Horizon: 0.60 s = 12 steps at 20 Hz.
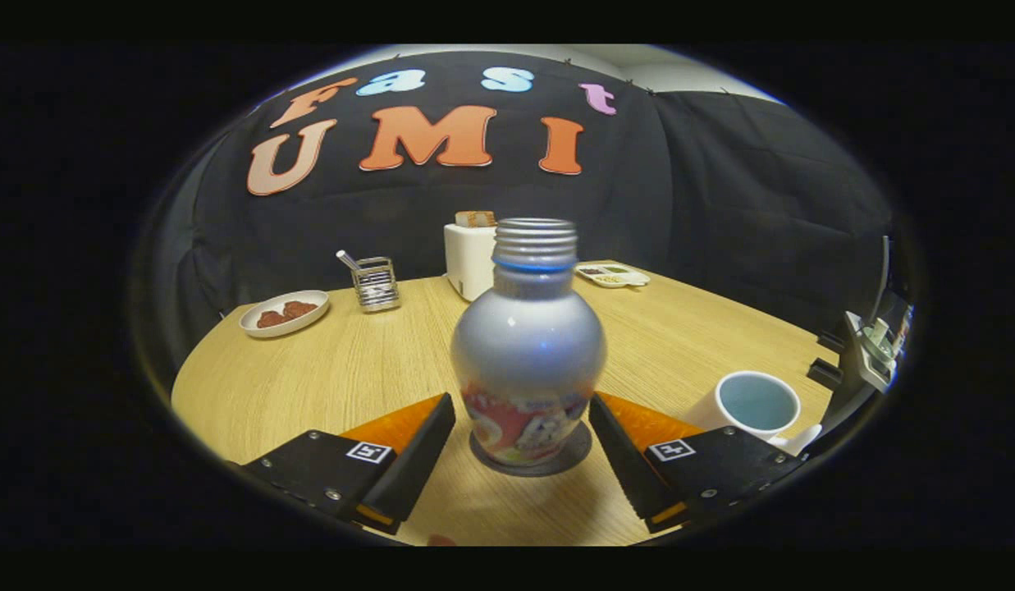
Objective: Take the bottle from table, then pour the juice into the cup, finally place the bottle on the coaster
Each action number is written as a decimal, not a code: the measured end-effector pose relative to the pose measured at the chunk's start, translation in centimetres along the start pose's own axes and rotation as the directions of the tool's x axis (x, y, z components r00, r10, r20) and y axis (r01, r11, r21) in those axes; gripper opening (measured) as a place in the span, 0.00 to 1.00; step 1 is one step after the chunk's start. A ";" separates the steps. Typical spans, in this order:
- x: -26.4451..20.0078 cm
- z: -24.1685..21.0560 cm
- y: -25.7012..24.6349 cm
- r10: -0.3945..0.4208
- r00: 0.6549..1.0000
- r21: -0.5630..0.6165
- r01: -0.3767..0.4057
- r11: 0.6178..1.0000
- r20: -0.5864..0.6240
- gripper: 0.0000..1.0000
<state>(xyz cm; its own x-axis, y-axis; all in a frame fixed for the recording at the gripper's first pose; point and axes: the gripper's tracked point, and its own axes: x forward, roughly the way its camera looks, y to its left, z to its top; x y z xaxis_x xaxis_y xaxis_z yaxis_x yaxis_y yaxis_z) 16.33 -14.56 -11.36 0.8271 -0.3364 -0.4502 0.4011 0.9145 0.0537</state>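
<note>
So my gripper (522,443) has its fingers spread wide, one on each side of the bottle (528,353), and there's a visible gap on both sides, so nothing is being squeezed. The bottle stands upright on the dark round coaster (574,453), right between the fingertips. Cap is off, you can see the bare threaded neck with a blue ring under it. Body is silvery on top with a colourful red and white label wrapped around the lower part; there's printing on it but it's too blurry for me to read. Can't tell how much juice is inside since the bottle isn't see-through.

The cup (753,408) sits on the wooden table (326,369) just past my right finger, white outside, pale blue inside, tilted toward the camera by the lens, and I can't make out any liquid in it.

Further back: a white plate (284,313) with a couple of brown pieces on it, a wire holder (375,284) with a utensil sticking out, a white toaster (469,258) with bread in the top, and a divided tray (612,275) with small bits in its sections.
</note>
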 end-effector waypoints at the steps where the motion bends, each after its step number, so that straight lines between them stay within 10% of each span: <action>1: -0.5 -0.1 0.1 0.006 1.000 -0.003 -0.006 1.000 0.003 0.98; 12: -11.5 0.5 3.6 0.136 0.981 -0.055 -0.129 0.990 0.137 0.97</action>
<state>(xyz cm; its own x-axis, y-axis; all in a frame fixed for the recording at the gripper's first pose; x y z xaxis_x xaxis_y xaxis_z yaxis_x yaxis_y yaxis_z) 8.49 -7.50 -5.58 0.9200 -0.2366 -0.3125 0.2684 0.9613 0.0624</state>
